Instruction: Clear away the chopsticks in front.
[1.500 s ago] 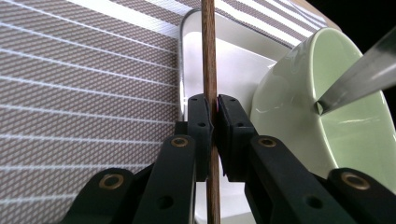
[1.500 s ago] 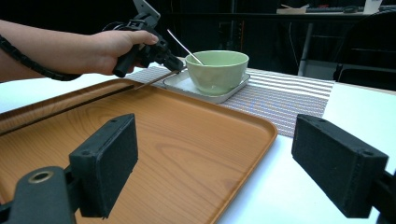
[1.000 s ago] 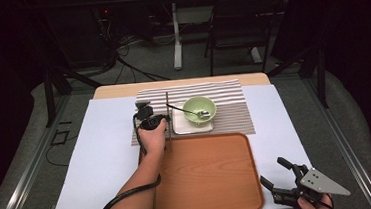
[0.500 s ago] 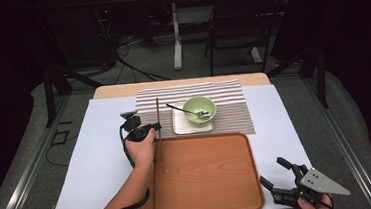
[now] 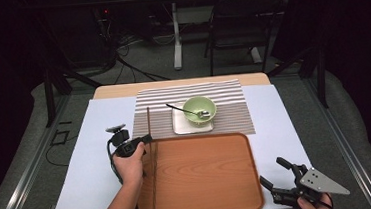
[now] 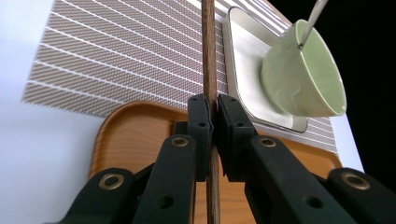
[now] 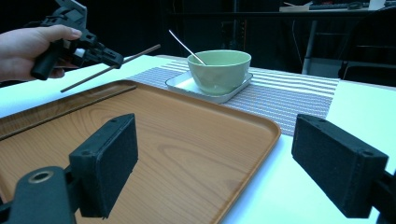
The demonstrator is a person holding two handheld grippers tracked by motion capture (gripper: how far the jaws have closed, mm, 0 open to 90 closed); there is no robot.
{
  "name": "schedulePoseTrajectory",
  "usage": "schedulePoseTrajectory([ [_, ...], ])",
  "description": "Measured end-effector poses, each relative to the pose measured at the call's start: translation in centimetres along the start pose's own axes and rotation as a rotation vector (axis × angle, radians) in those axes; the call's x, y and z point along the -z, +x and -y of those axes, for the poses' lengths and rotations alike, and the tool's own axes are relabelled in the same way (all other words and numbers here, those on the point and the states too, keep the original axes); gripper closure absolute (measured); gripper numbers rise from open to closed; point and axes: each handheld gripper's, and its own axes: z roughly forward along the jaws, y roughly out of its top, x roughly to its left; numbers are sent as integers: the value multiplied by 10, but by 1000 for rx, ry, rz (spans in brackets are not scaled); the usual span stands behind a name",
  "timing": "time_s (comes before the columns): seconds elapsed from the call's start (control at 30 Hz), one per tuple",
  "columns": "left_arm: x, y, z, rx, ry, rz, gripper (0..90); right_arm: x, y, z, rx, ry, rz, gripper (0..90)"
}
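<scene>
Left gripper (image 5: 143, 139): jaws clamped tight on a dark wooden chopstick (image 5: 148, 122), held above the left rim of the wooden tray (image 5: 206, 203)
Second chopstick (image 5: 153, 187): lying inside the tray along its left wall
Striped placemat (image 5: 229, 113): just beyond the tray's far edge
Green bowl (image 5: 199, 109): on a white square plate (image 5: 179, 126) on the placemat, spoon (image 5: 184, 110) resting in it
Right gripper (image 5: 279, 180): jaws spread wide, holding nothing, at the tray's near right corner
</scene>
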Motion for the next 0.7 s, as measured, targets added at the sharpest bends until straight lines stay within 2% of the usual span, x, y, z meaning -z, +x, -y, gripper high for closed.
schedulePoseTrajectory([
  [0.07,7,1,4,-13,-6,2,847,0,0,0,4,-2,-2,142],
  [0.23,21,5,16,-13,-23,11,847,1,0,0,0,-2,0,142],
  [0.37,31,7,28,-42,-32,5,847,1,0,0,1,-3,2,141],
  [0.6,37,11,44,-65,-27,-10,847,1,0,0,0,-2,1,141],
  [0.7,38,12,52,-89,-23,-25,847,1,0,0,2,-4,0,142],
])
